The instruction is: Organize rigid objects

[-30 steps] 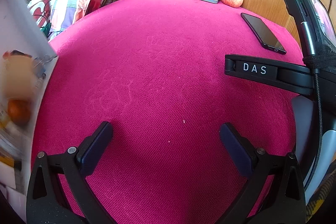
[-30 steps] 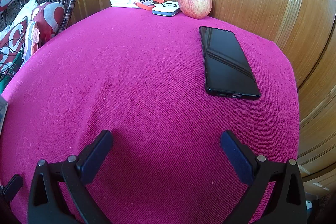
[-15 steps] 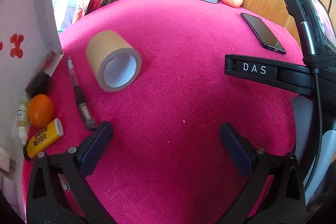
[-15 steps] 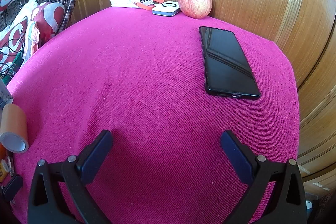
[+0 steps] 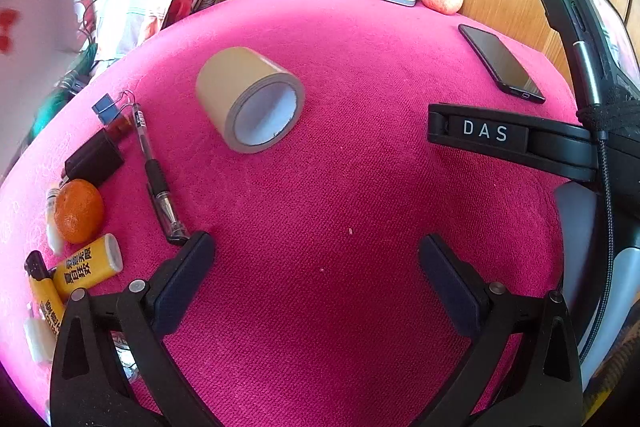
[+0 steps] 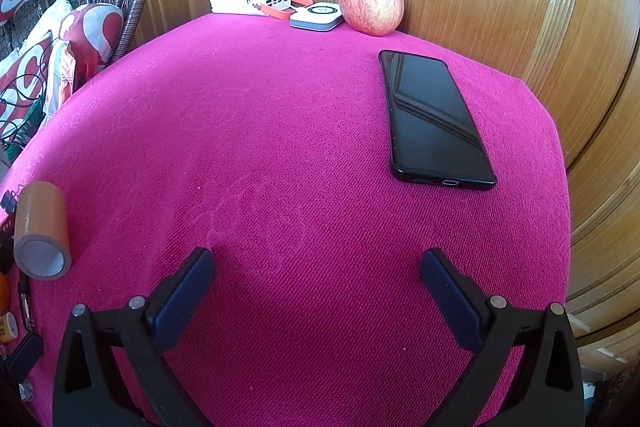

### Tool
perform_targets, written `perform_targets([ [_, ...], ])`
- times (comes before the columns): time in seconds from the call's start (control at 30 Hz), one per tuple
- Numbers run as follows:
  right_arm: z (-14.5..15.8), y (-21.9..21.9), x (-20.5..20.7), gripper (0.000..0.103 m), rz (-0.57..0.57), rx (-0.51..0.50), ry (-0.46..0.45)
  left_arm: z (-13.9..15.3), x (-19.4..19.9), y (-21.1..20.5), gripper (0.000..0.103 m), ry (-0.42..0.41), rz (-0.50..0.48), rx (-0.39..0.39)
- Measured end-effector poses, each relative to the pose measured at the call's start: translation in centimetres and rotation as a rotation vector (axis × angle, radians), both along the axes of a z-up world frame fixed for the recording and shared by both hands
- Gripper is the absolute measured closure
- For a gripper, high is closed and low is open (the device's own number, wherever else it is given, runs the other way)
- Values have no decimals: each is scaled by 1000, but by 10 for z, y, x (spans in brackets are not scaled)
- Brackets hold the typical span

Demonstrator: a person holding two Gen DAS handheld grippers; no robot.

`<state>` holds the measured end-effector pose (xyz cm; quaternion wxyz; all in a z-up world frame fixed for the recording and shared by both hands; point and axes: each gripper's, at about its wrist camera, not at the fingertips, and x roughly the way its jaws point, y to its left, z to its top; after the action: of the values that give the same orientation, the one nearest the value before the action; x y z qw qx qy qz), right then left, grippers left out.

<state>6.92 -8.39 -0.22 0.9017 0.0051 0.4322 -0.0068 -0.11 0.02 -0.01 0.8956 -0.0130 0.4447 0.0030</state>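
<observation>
Both claws, left (image 5: 316, 263) and right (image 6: 316, 277), hang spread and empty. The tape (image 5: 250, 99) at eleven o'clock lies on its side; a nudge could roll it into the pen (image 5: 156, 175).

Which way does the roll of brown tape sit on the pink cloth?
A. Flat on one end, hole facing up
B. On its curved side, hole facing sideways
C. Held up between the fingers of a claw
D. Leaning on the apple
B: the roll of brown tape rests on its curved side on the pink cloth, its open core facing sideways toward the camera, with nothing gripping it.
</observation>
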Motion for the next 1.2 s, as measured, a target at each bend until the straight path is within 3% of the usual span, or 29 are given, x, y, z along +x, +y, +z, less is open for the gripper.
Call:
perform_targets([
  [1.2, 0, -1, 0, 0, -2, -5, -13, 1, -1, 0, 0, -21, -1, 10],
])
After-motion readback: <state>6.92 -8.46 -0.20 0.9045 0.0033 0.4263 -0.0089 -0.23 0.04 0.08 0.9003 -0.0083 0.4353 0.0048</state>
